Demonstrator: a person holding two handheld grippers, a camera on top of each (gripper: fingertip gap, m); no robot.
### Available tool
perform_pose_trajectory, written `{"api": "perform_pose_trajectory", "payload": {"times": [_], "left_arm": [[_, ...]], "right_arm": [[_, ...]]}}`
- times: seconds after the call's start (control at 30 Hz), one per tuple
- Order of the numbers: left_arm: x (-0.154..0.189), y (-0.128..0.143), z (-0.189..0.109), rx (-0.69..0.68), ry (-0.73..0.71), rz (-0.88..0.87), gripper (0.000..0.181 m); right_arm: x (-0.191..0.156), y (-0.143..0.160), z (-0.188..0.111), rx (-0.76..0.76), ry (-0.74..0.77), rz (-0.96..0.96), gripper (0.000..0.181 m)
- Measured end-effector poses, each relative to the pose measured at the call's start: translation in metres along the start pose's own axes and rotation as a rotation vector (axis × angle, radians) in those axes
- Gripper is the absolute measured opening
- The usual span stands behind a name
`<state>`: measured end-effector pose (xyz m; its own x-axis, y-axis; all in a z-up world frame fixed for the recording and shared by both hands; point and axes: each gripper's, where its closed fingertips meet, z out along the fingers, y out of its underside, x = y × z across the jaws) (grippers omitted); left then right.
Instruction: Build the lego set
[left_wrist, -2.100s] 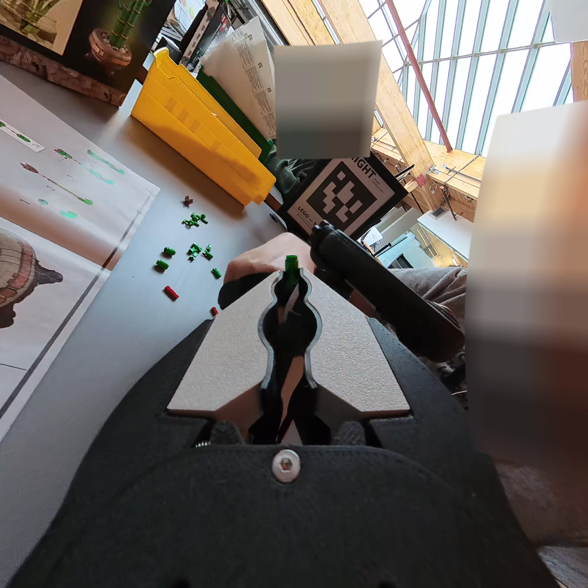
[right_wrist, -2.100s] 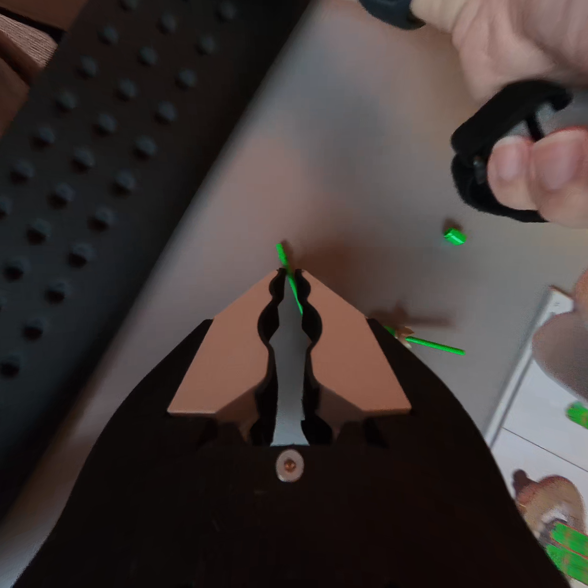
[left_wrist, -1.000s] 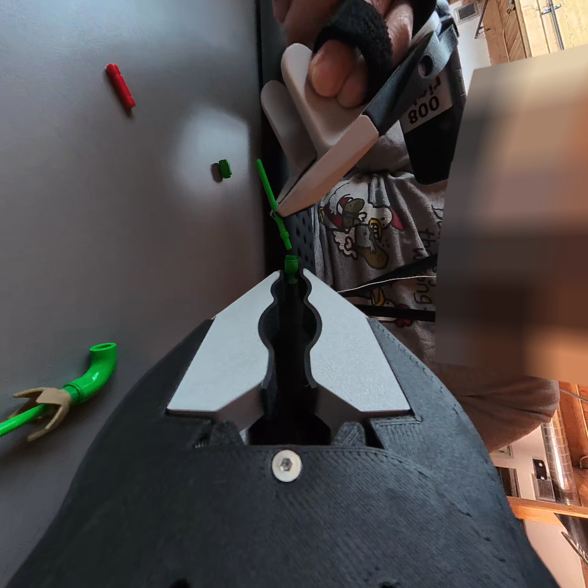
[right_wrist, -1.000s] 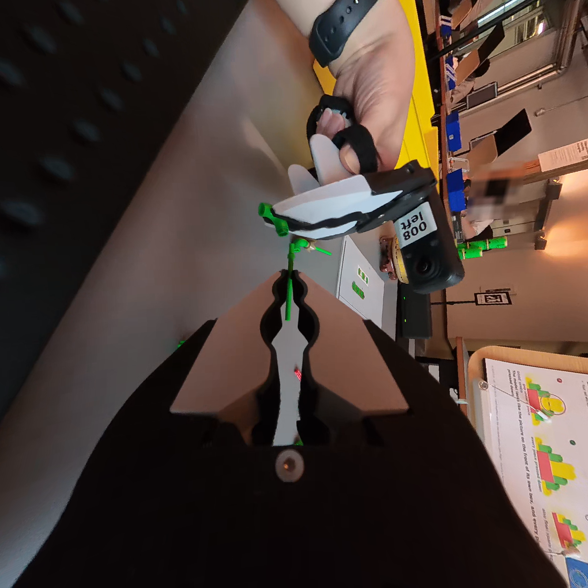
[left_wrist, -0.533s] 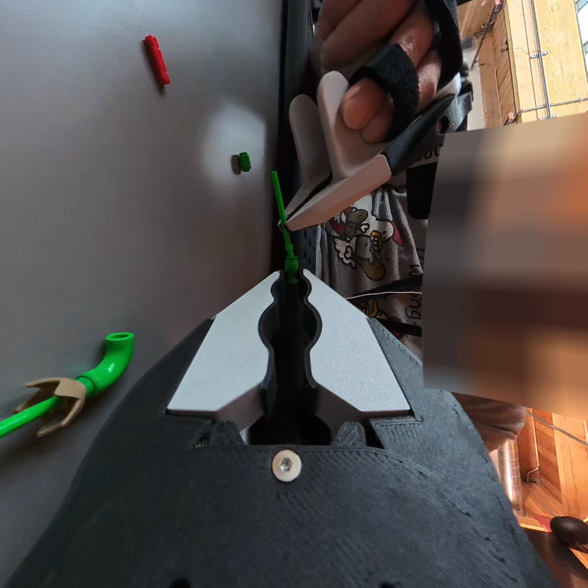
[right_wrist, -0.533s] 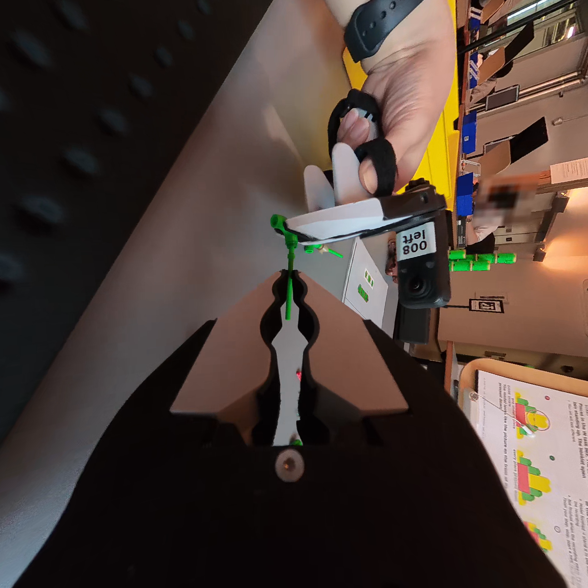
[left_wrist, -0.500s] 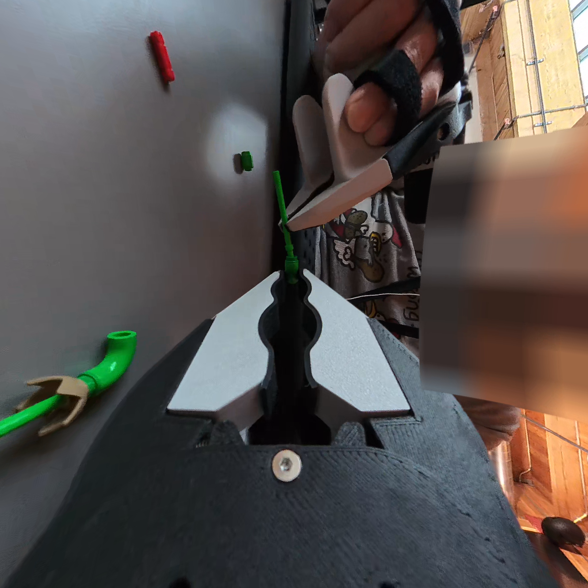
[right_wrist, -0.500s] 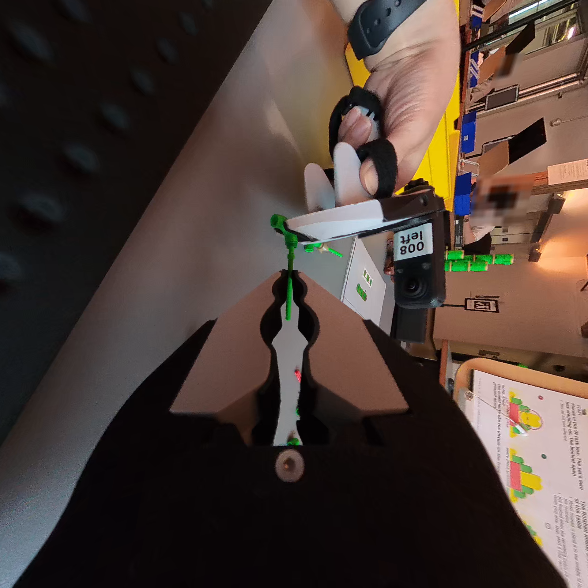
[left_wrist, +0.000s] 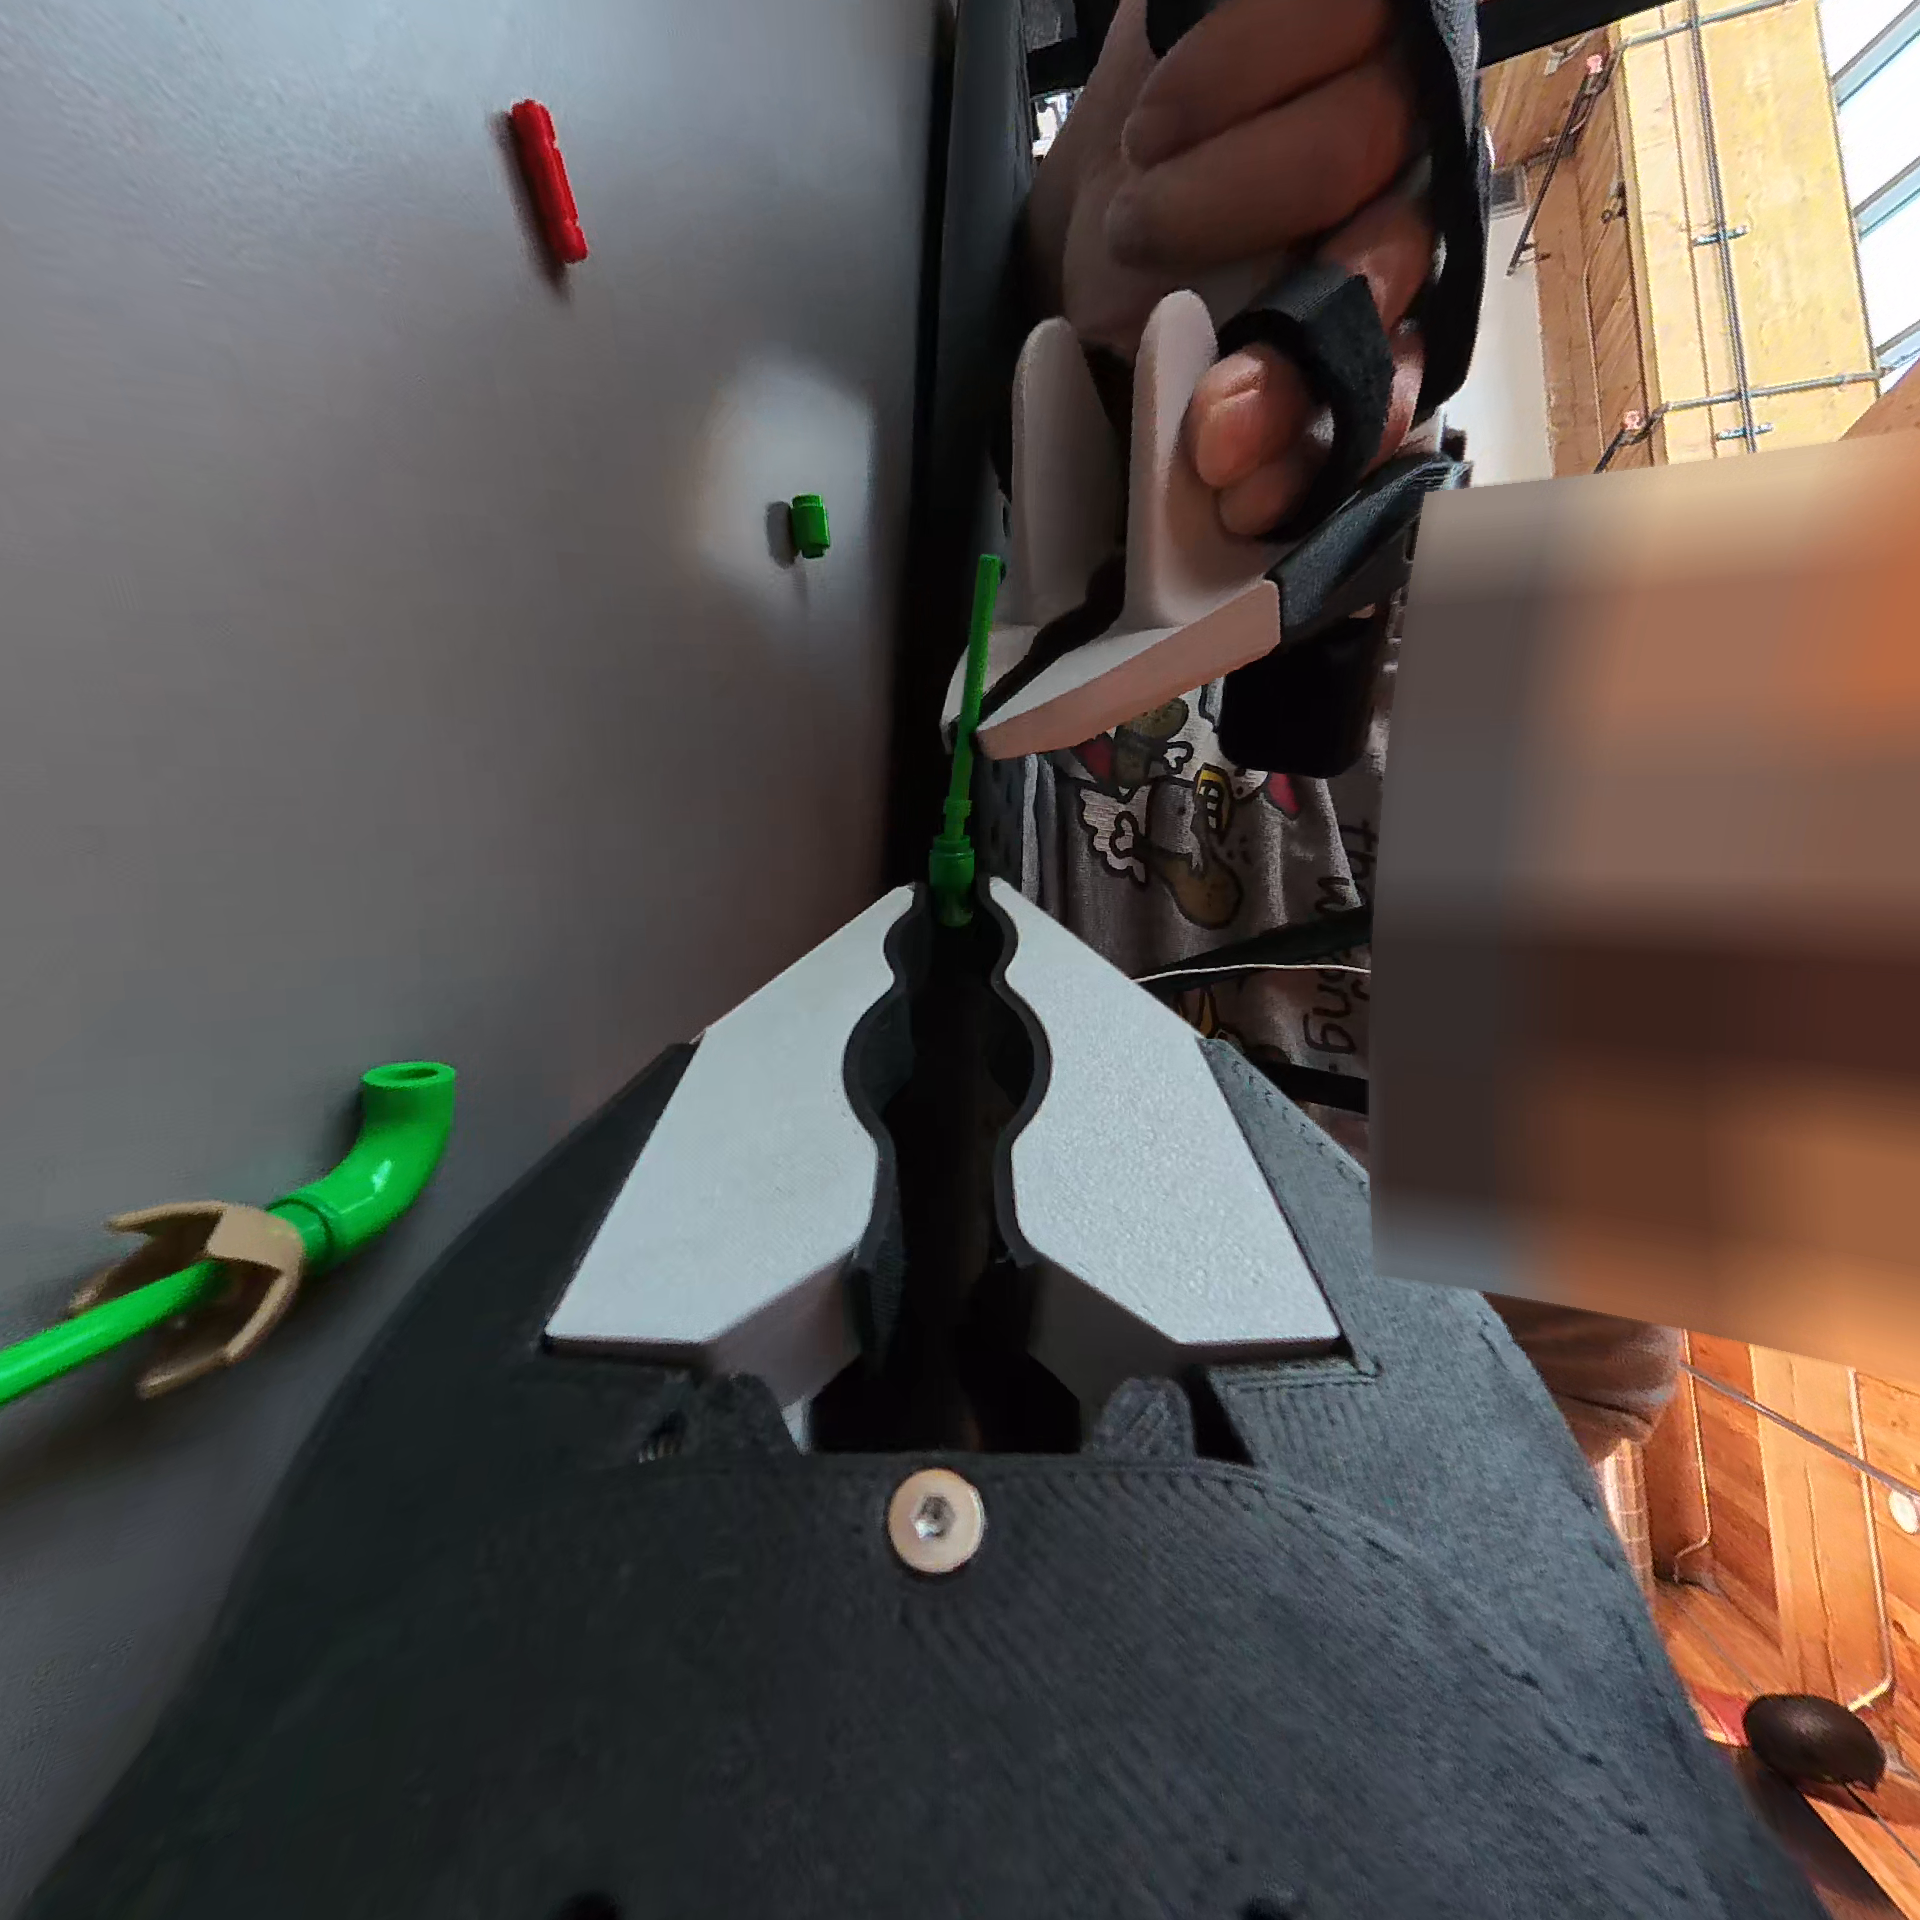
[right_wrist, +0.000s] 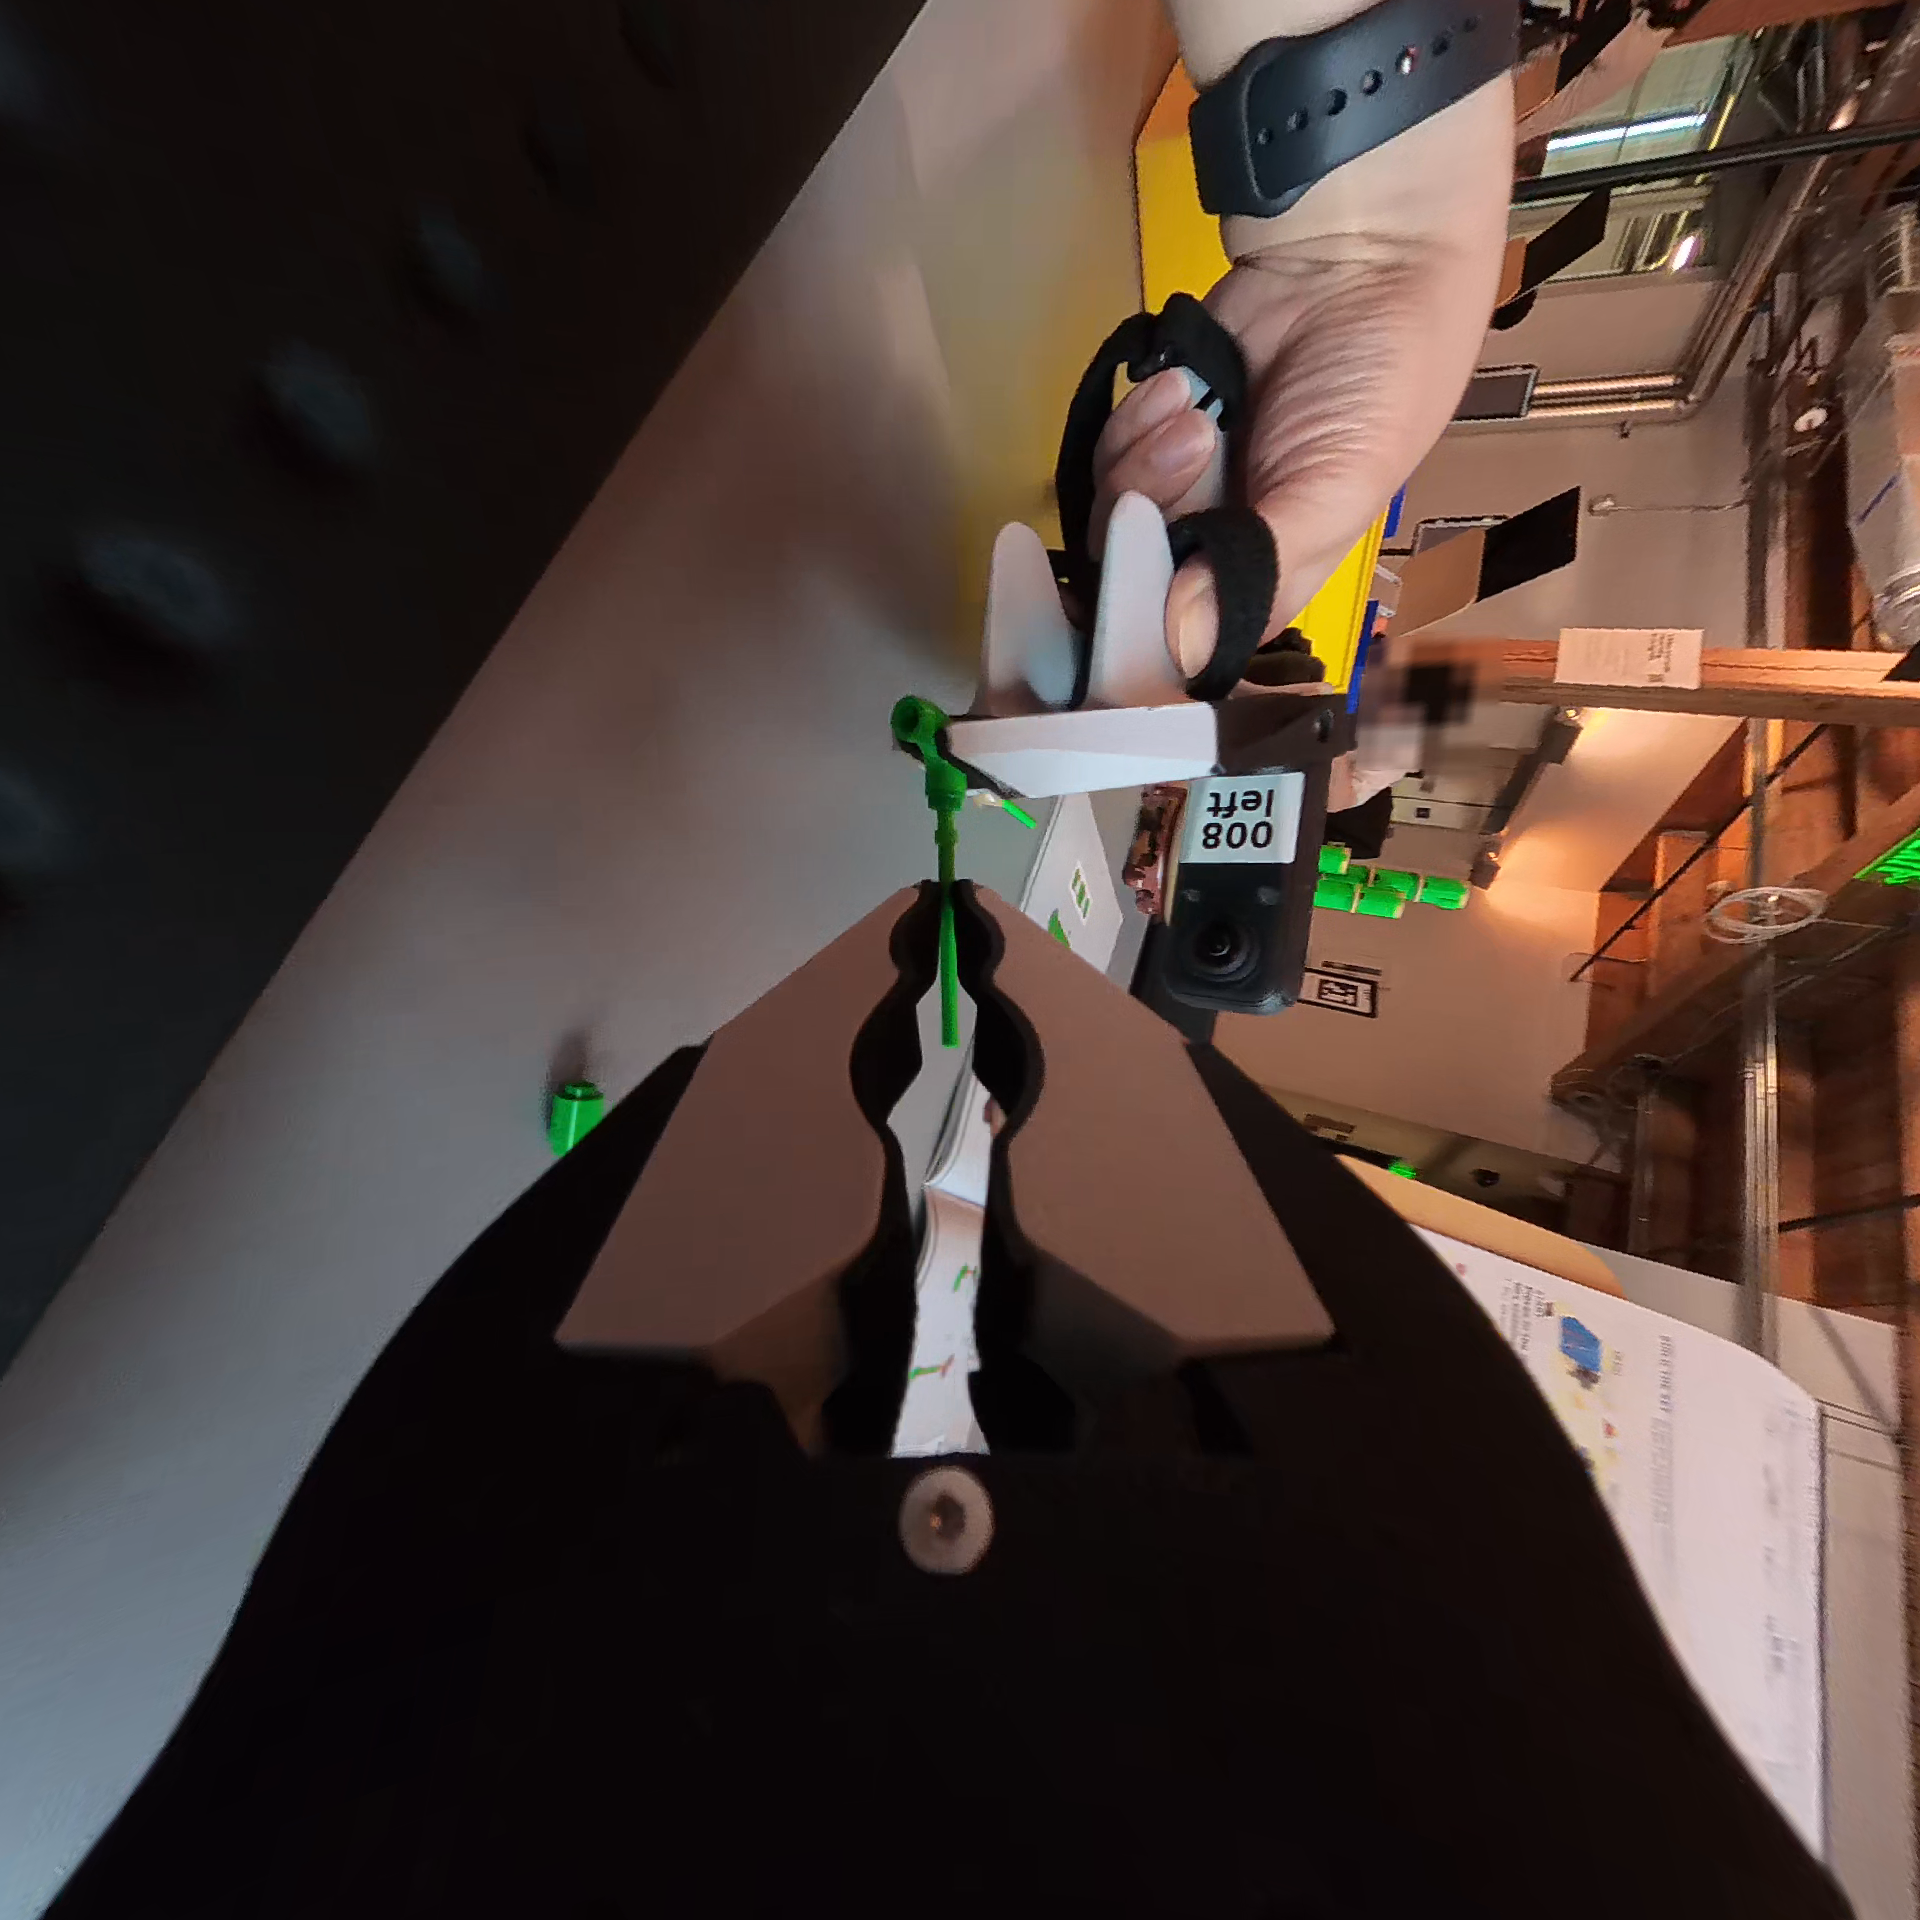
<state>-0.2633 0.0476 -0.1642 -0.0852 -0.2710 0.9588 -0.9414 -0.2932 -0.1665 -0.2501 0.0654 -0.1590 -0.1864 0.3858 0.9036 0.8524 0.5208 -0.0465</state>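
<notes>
Up above the grey counter (left_wrist: 312, 623), the left gripper (left_wrist: 951, 902) is clenched on a small green connector piece (left_wrist: 951, 878), while the right gripper (right_wrist: 948, 891) pinches a thin green stem (right_wrist: 945, 935) whose tip meets that connector. A green elbow piece with a tan claw (left_wrist: 312, 1205), a red pin (left_wrist: 549, 179) and a small green stud (left_wrist: 808, 525) lie apart on the counter.
</notes>
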Motion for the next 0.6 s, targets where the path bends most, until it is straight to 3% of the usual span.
{"api": "perform_pose_trajectory", "payload": {"times": [0.03,0.27,0.6], "left_arm": [[0.000,0.000,0.000,-0.003,0.001,-0.001,0.005],[0.009,0.004,0.005,-0.044,0.033,0.062,0.005],[0.008,0.006,0.006,-0.067,0.027,0.094,0.005]], "right_arm": [[0.000,0.000,0.000,0.000,0.000,-0.016,0.000],[0.002,-0.007,-0.007,0.085,-0.019,0.061,0.000],[0.002,-0.009,-0.006,0.067,-0.029,0.082,0.000]]}}
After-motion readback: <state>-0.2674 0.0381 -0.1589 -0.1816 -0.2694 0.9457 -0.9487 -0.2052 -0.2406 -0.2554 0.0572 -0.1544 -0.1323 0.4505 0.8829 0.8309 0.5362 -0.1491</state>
